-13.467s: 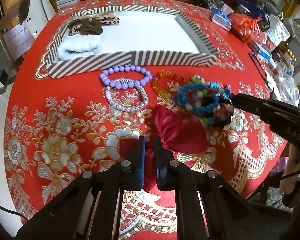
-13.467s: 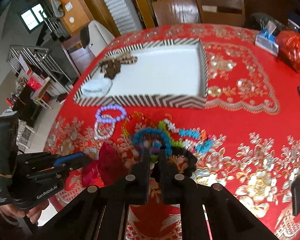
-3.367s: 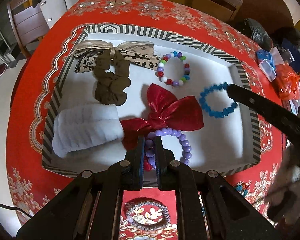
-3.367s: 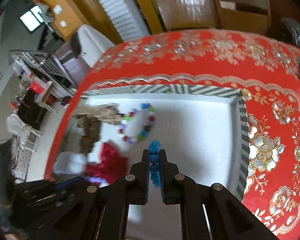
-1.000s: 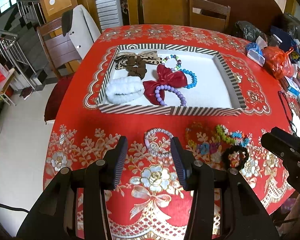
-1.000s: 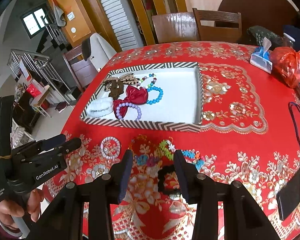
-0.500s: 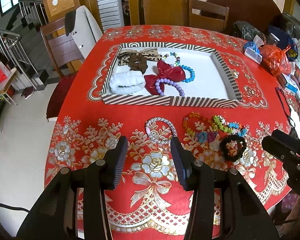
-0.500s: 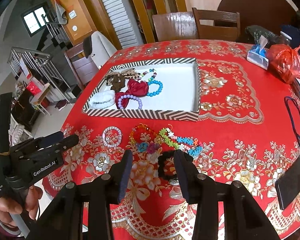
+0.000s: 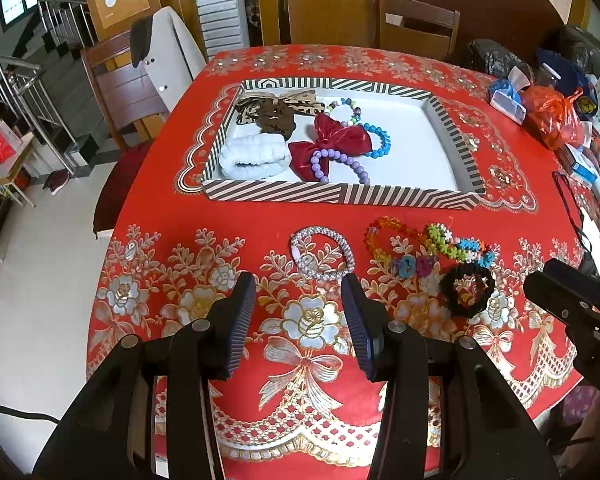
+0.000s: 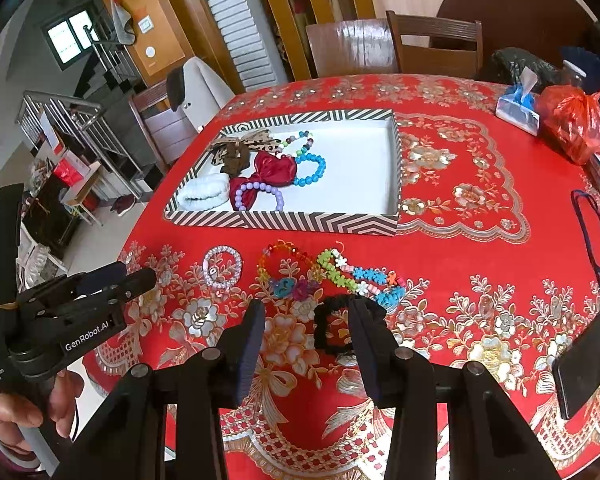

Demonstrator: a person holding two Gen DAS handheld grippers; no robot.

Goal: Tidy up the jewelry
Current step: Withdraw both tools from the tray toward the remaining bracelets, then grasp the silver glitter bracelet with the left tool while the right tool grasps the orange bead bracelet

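Your left gripper [image 9: 298,300] is wide open and holds nothing. Just past its fingers lies the silver bracelet [image 9: 323,253] on the red tablecloth [image 9: 260,220].

Your right gripper [image 10: 306,326] is wide open too, with nothing in it. The black scrunchie [image 10: 336,328] lies right between its fingers, close to the right finger. You cannot tell if the finger touches it.

A little farther ahead of your right gripper lie more bracelets on the cloth: an orange and red bead one [image 10: 284,258], a green and blue one [image 10: 360,276], and two small flower pieces [image 10: 294,288].

Farther ahead sits the striped tray [image 10: 284,222]. In it lie a red bow [image 10: 274,174], a purple bead bracelet [image 10: 260,194], a blue bead bracelet [image 10: 312,168], a many-colored bead bracelet [image 10: 298,140], a white fluffy band [image 10: 200,196] and a brown scrunchie [image 10: 234,160].

A black phone [image 10: 584,360] lies off to the right of your right gripper.
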